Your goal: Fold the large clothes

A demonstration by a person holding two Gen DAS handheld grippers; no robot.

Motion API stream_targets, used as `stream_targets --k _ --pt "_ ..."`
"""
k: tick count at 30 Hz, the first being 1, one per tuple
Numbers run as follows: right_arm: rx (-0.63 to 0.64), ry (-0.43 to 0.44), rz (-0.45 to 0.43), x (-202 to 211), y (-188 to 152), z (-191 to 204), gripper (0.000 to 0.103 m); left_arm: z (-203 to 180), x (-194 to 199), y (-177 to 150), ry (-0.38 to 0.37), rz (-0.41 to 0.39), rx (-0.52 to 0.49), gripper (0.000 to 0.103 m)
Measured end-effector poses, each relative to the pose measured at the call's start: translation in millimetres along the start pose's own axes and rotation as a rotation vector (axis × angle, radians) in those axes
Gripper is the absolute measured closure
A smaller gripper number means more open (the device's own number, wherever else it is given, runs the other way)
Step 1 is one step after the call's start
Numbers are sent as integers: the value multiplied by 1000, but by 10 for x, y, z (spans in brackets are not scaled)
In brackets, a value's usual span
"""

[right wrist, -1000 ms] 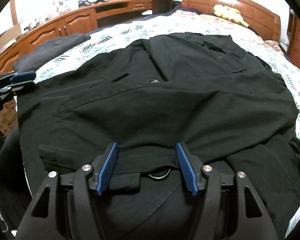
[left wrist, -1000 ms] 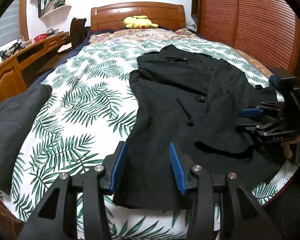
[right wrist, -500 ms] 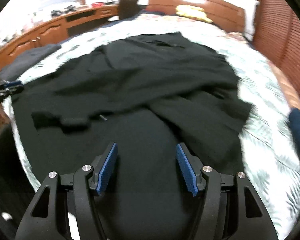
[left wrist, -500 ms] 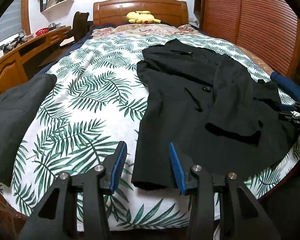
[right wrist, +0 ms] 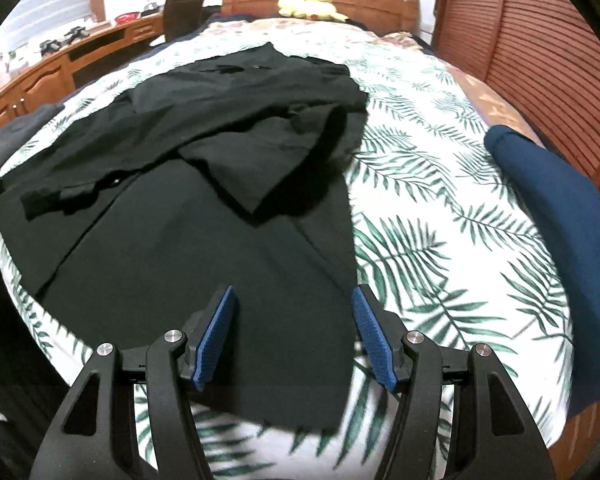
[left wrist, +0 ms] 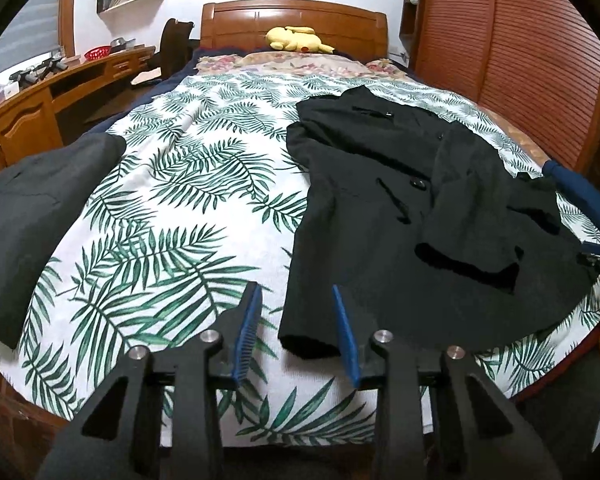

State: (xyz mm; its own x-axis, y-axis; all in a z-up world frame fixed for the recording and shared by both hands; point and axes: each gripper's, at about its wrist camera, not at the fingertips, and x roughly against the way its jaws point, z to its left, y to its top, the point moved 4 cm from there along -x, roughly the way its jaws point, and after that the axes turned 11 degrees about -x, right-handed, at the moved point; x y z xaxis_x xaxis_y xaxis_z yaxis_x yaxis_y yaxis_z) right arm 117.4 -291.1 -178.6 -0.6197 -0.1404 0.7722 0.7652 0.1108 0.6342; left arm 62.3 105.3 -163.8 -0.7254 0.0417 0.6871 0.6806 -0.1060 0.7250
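Sleeve folded across the coat [left wrist: 412,216], hem still flat on the bed [left wrist: 172,208]. Both grippers, left [left wrist: 296,332] and right [right wrist: 294,336], released, holding nothing. Probably next: grab near hem corners, fold toward the far collar.

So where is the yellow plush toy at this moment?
The yellow plush toy lies at the far end of the bed, against the wooden headboard, top centre in both wrist views, well beyond the black coat.

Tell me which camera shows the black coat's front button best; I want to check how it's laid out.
The left wrist view: the button shows clearly on the black coat, spread on the bed. In the right wrist view the coat fills the frame, but blur hides any button.
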Motion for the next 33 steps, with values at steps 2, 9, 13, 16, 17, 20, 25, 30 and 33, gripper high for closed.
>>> stream_targets --k 2,9,13,16,17,20,25,30,33 --pt "-10 -1 3 15 -51 -50 40 0 5 -31 -2 5 -3 74" --pt "-28 10 -1 36 -125 -97 40 8 -80 -103 -8 43 5 74" --pt "-26 5 -3 23 -131 -91 40 -5 -110 -126 -5 47 4 74" --pt "-34 6 -1 4 -143 -96 40 6 -128 -140 -8 50 9 74" --pt "-32 11 3 1 -154 -87 39 5 -130 -143 -8 50 11 74" --pt "-34 43 12 17 -166 -64 39 -15 -121 -146 -5 48 7 74" --pt "-25 91 23 73 -216 -4 41 -80 -97 -149 -50 39 8 79" --pt "-22 84 19 62 -238 -5 57 -111 -102 -122 -56 38 2 91" --pt "-20 101 21 82 -208 -10 78 -99 -69 -83 -59 31 3 99"
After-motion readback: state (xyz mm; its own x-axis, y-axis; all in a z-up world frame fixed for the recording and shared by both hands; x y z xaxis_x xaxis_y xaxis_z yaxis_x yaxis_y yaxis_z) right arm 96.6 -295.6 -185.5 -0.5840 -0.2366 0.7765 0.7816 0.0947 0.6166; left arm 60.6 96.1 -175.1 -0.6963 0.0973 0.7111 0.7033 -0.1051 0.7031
